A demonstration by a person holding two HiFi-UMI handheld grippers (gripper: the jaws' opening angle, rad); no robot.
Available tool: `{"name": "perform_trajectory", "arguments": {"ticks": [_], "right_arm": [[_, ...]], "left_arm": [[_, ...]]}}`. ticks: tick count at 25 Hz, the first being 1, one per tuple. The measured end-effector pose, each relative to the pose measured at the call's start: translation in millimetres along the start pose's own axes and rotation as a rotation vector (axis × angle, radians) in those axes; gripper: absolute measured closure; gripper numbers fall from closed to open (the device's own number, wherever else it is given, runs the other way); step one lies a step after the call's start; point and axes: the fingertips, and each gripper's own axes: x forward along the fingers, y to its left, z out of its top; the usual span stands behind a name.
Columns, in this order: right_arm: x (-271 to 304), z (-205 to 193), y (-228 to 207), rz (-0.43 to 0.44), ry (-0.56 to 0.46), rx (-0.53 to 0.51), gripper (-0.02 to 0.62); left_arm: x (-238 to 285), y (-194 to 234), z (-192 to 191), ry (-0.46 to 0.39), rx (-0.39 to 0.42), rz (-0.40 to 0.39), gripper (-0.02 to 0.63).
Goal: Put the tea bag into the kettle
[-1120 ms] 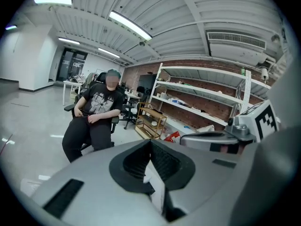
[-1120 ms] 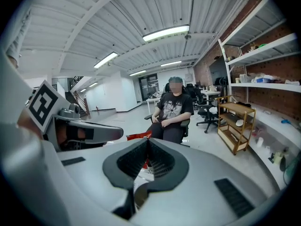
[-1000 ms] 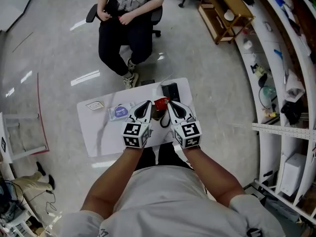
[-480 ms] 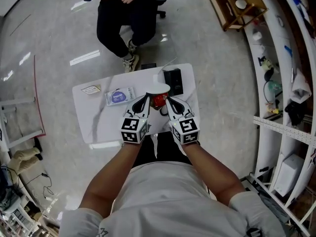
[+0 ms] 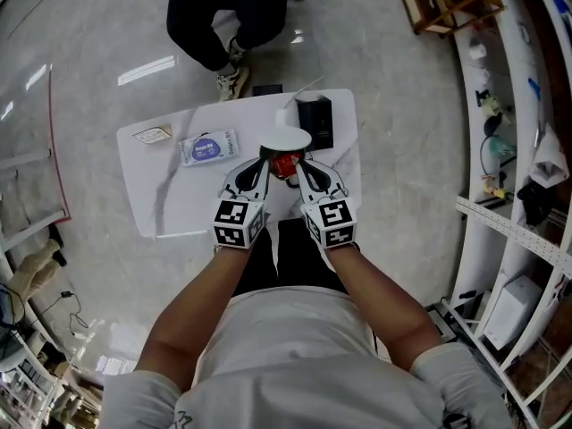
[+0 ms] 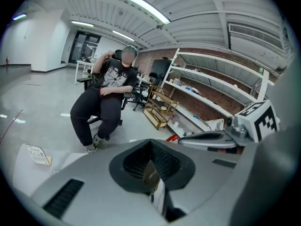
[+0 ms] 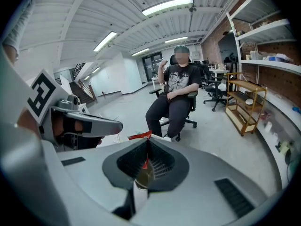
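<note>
A small red tea bag packet (image 5: 284,164) hangs over the white table (image 5: 170,195), between my two grippers. My right gripper (image 5: 296,161) is shut on it, and in the right gripper view a red corner (image 7: 140,136) sticks up from the closed jaws. My left gripper (image 5: 264,155) is shut too, its tips at the packet's left edge. In the left gripper view no red shows between its pads, and the packet (image 6: 172,138) lies just to the right. The white round kettle (image 5: 286,138) stands right behind the packet.
A black block (image 5: 314,121) sits behind the kettle, with a white cable running off the table's far edge. A blue-labelled packet (image 5: 207,147) and a small card (image 5: 150,134) lie at the table's far left. A seated person (image 5: 232,12) is beyond the table, and shelves (image 5: 500,88) line the right.
Both grippers have sunk toward the table with the red packet still between them. They now sit close in front of the kettle.
</note>
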Motion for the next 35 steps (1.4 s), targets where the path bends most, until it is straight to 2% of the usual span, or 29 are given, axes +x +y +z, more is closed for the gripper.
{"name": "perform_trajectory", "arguments": {"ticks": [17, 35], "right_arm": [[51, -56, -15, -0.002, 0.115, 0.026, 0.583], [52, -68, -8, 0.001, 0.122, 0.033, 0.581]], "left_arm": [[31, 21, -48, 0.063, -0.059, -0.005, 0.598], [32, 21, -54, 0.063, -0.061, -0.008, 0.598]]}}
